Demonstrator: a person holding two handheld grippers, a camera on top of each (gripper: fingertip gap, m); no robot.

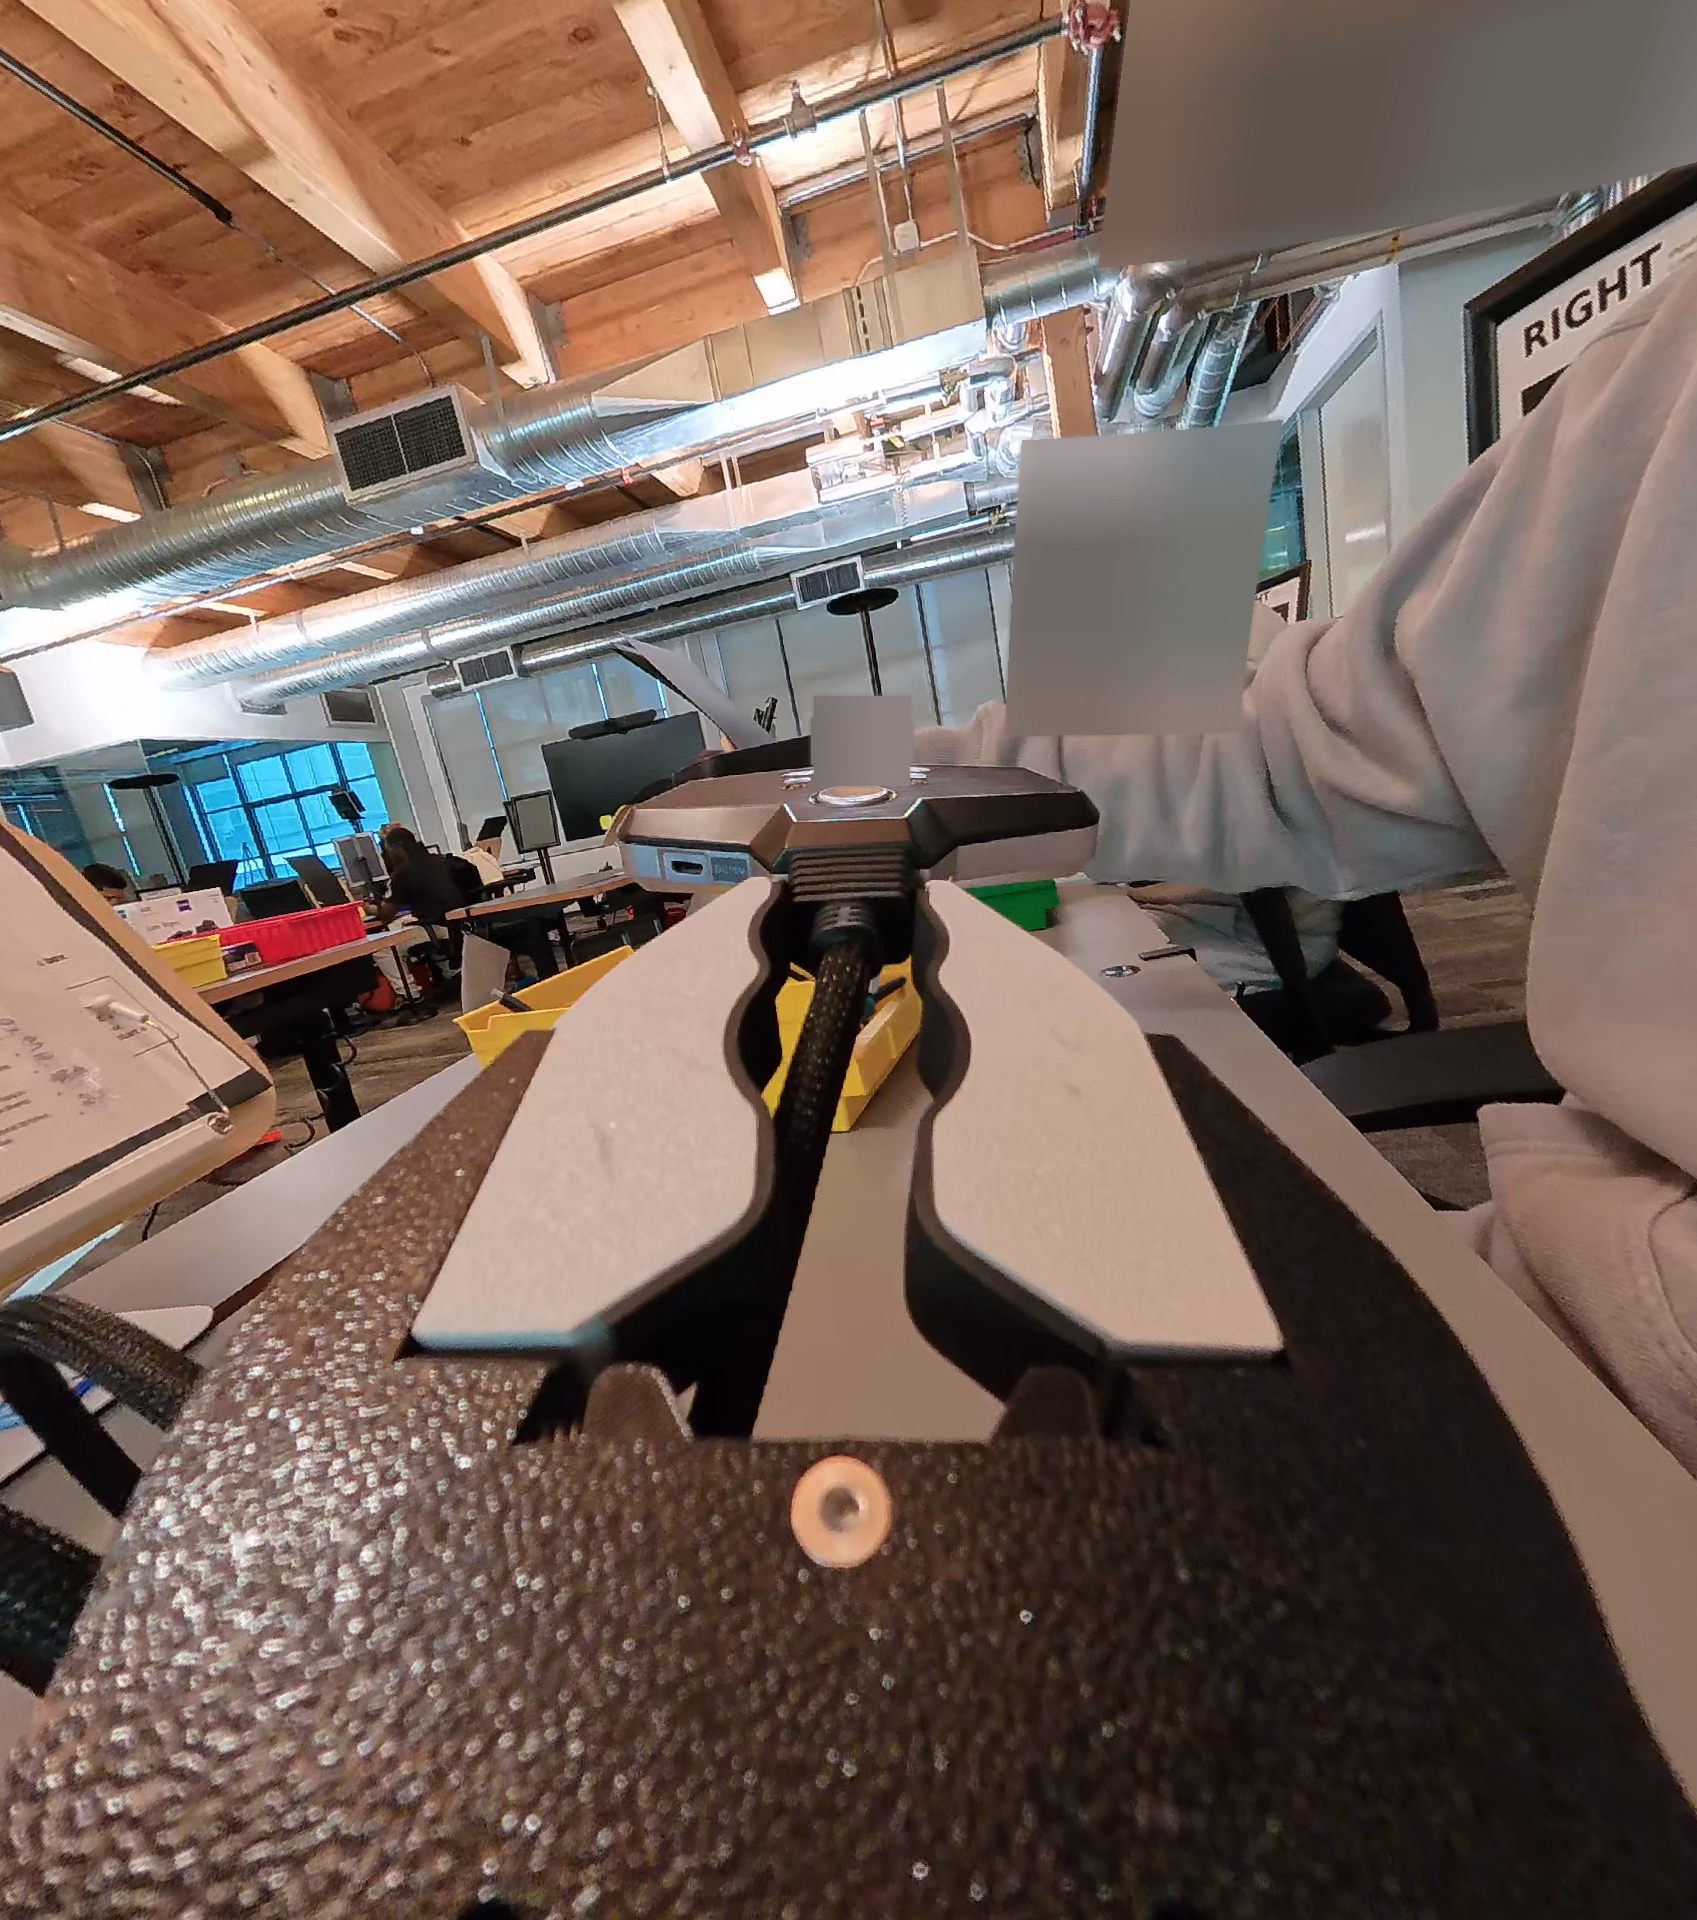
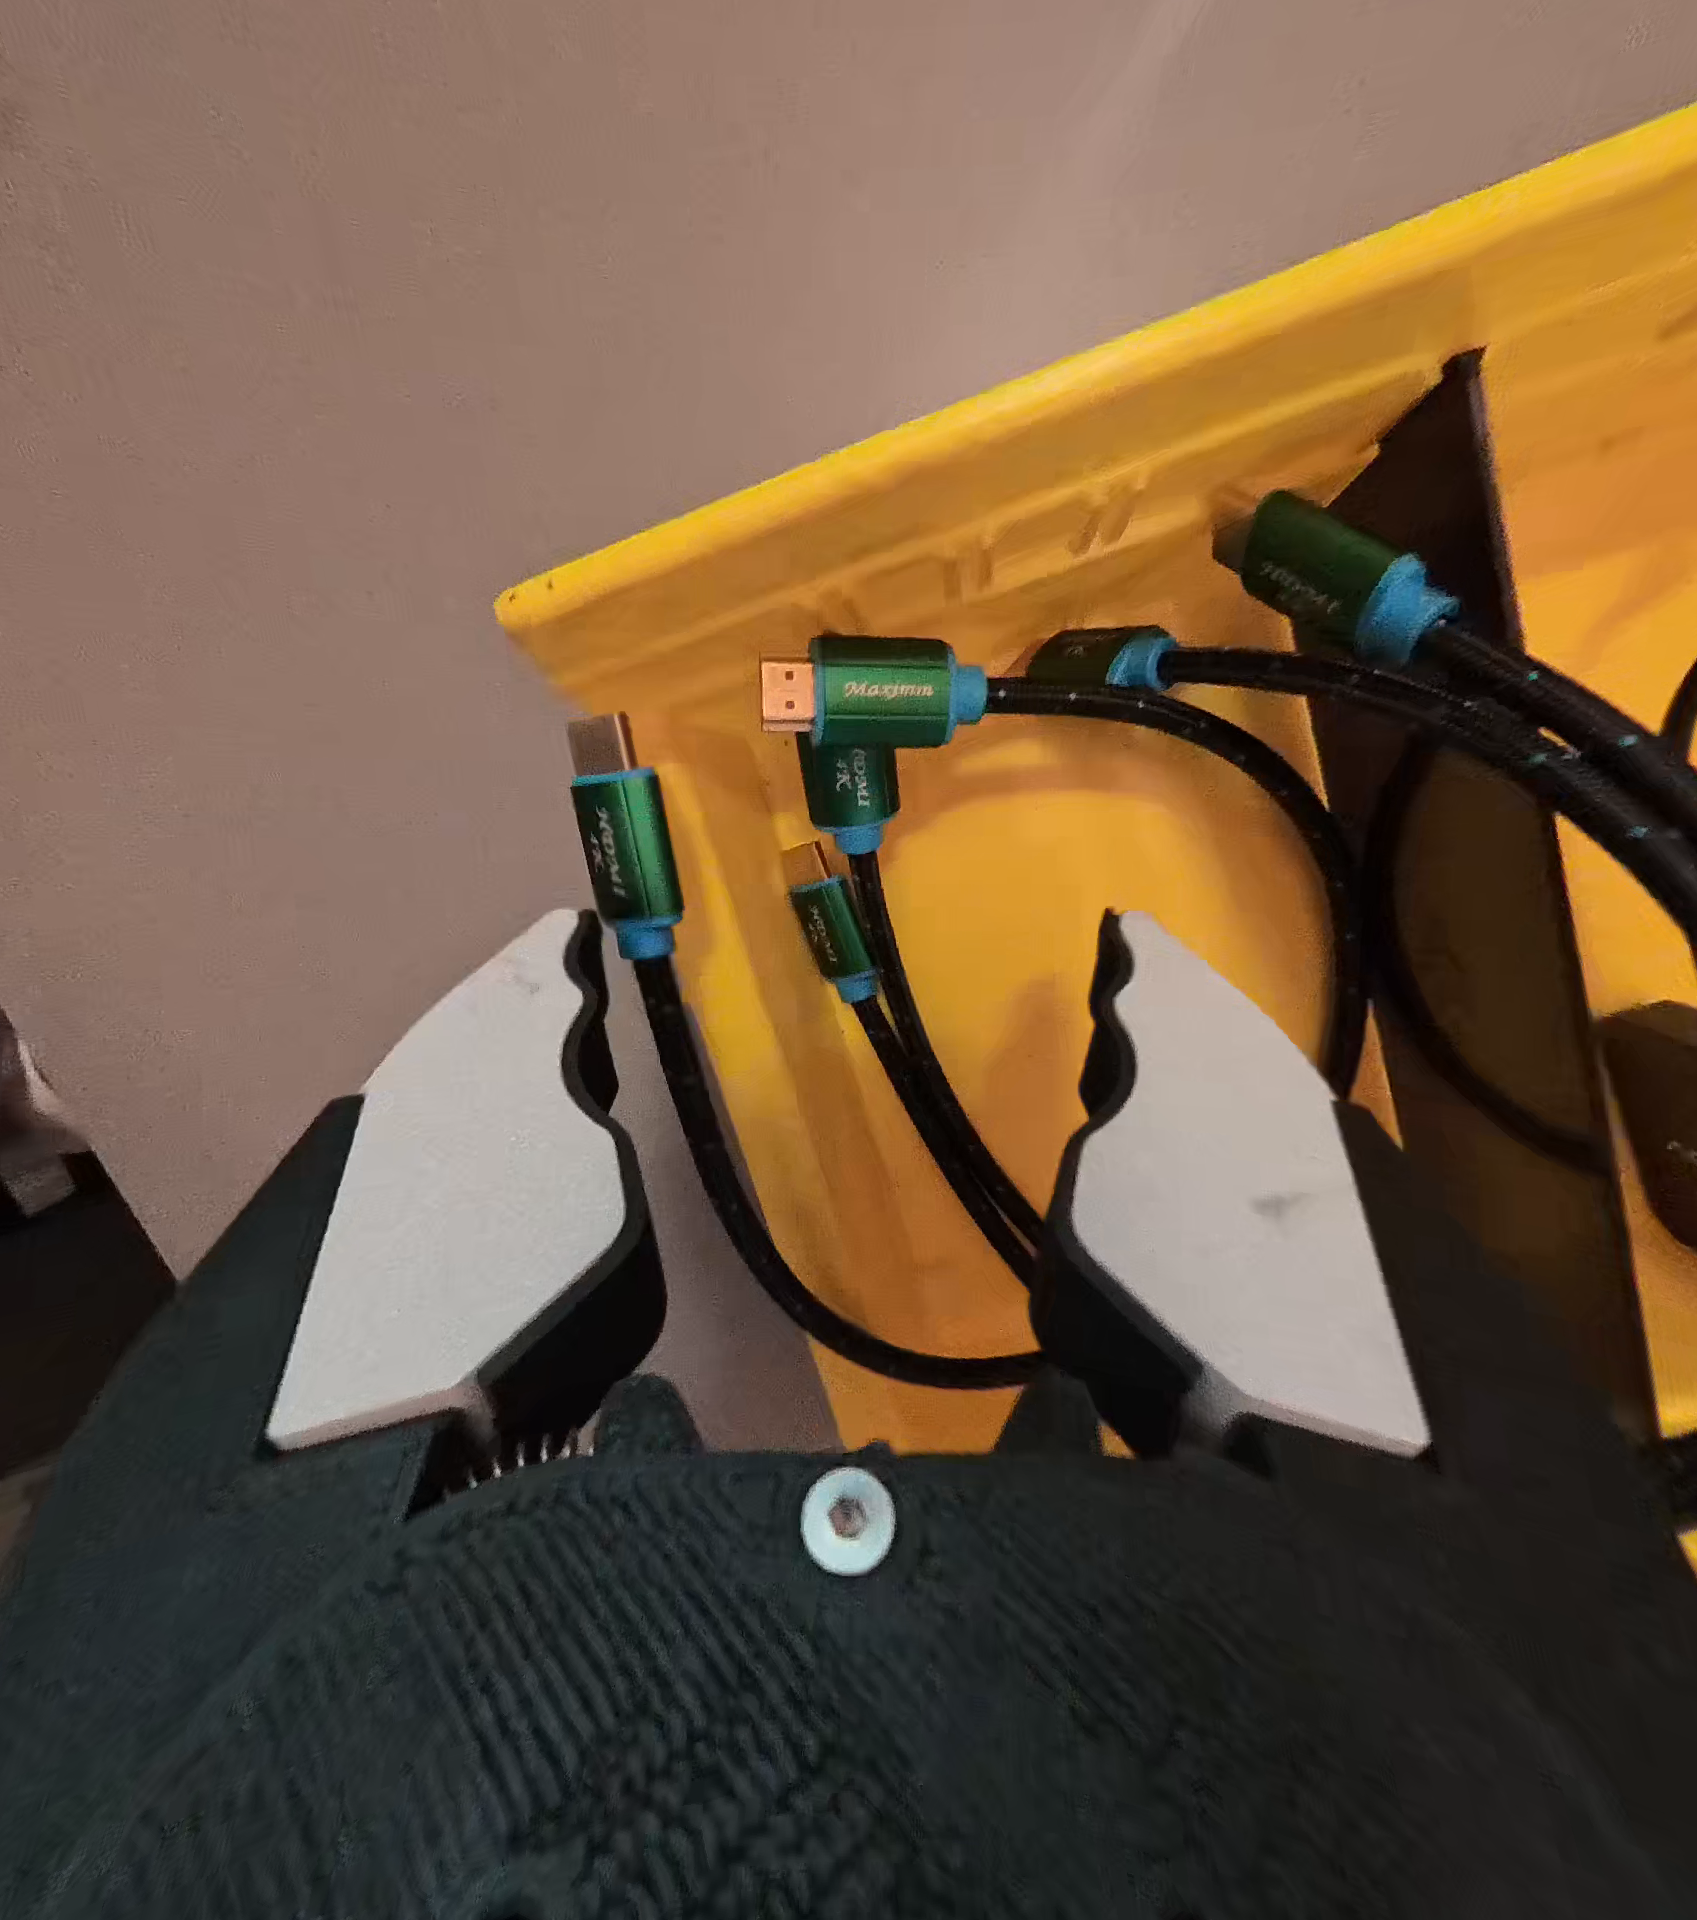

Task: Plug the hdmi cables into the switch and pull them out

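In the left wrist view my left gripper (image 1: 849, 896) is shut on the black braided cable (image 1: 823, 1039) of the HDMI switch (image 1: 854, 821), just behind its ribbed collar. The switch is silver and black with a round button on top, held up level; an empty port shows on its left side. In the right wrist view my right gripper (image 2: 849, 925) is open over a yellow bin (image 2: 1083, 499) holding several green HDMI plugs with blue collars. One plug (image 2: 620, 842) pokes over the bin's edge by the left fingertip; its cable runs between the fingers. Another plug (image 2: 880, 691) lies just beyond.
A person's beige sleeve (image 1: 1602, 831) fills the right of the left wrist view, and a paper on a board (image 1: 23, 1039) stands at the left. Yellow bins (image 1: 532, 1013) and a green bin (image 1: 1015, 899) lie below the switch. A black divider (image 2: 1446, 727) crosses the bin.
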